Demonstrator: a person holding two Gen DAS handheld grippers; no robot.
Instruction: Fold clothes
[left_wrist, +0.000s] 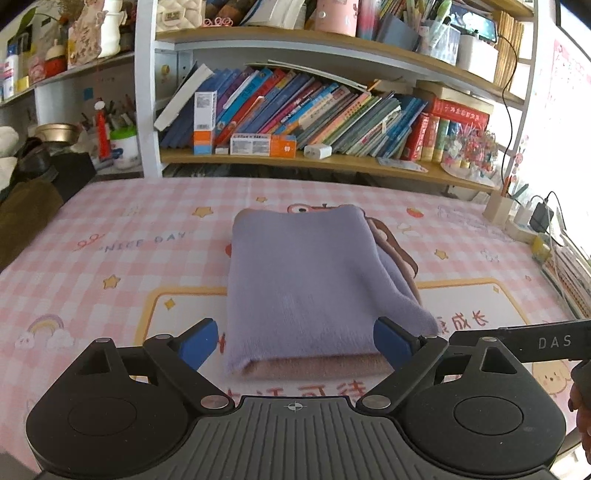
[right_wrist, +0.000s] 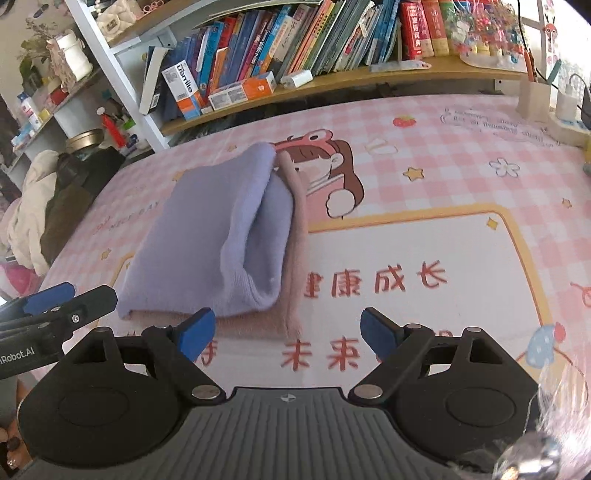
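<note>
The left gripper (left_wrist: 293, 347) and right gripper (right_wrist: 288, 332) both stand wide and empty, just short of the folded lilac garment (left_wrist: 306, 284) on the pink checked cover (left_wrist: 129, 221); a stray nudge could unravel its loose top fold; only the right view shows that gaping open edge (right_wrist: 258, 236).

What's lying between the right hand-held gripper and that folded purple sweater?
Nothing but bare pink checked table cover. In the right wrist view, the right hand-held gripper hangs open just short of the folded purple sweater, with only printed red characters under its fingertips.
</note>
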